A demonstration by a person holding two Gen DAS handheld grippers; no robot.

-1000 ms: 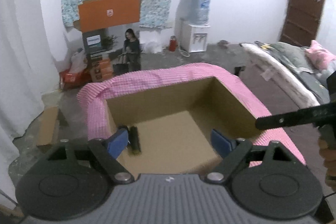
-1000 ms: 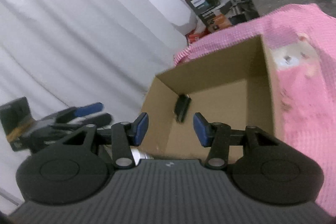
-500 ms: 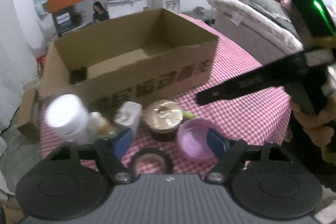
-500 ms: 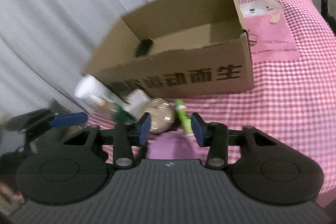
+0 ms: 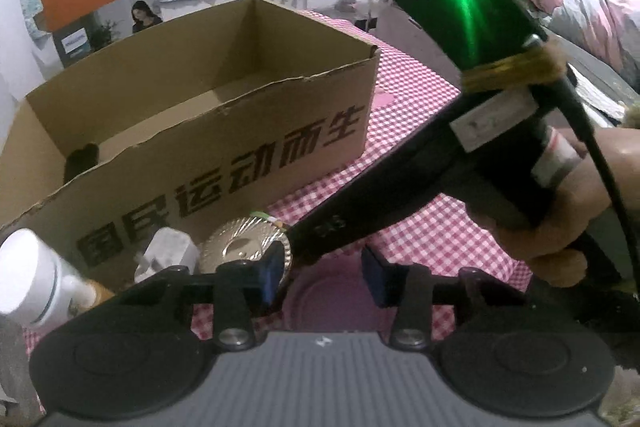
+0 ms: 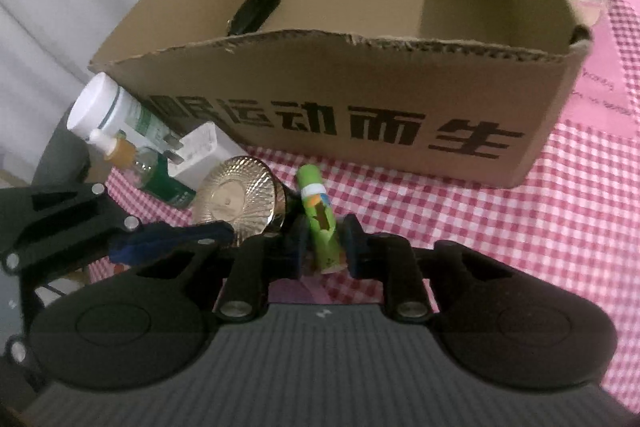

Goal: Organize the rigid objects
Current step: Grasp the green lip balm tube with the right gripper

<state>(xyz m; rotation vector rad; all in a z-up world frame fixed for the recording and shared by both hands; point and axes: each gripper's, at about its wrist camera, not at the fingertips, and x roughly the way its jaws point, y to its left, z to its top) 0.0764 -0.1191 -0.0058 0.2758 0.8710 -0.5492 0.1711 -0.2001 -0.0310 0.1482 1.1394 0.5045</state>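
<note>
Closing around the green tube (image 6: 320,223), the right tool (image 6: 322,247) has a blue pad on each side of it; whether the pads already press on the tube I cannot tell, since narrow gaps may remain. The tube lies on the pink checked cloth of the desk (image 6: 540,227), in front of the cardboard box (image 6: 360,99), just beside a jar with a ribbed gold lid (image 6: 236,199).

Judging by the contents, the sorting is barely begun: only one dark object (image 6: 256,11) rests in the box, against its left wall. Left outside, clustered at the box's front left corner, are the gold-lidded jar, a white plug adapter (image 6: 200,151), a white-capped bottle with a green label (image 6: 108,111), a small amber dropper bottle (image 6: 118,151) and a green bottle (image 6: 160,179).

A pink dish (image 5: 332,299) sits between the spread fingers of the left tool (image 5: 322,273), which holds nothing; that dish looks like its likely next pick. So at least six things seem to need moving into the box.
</note>
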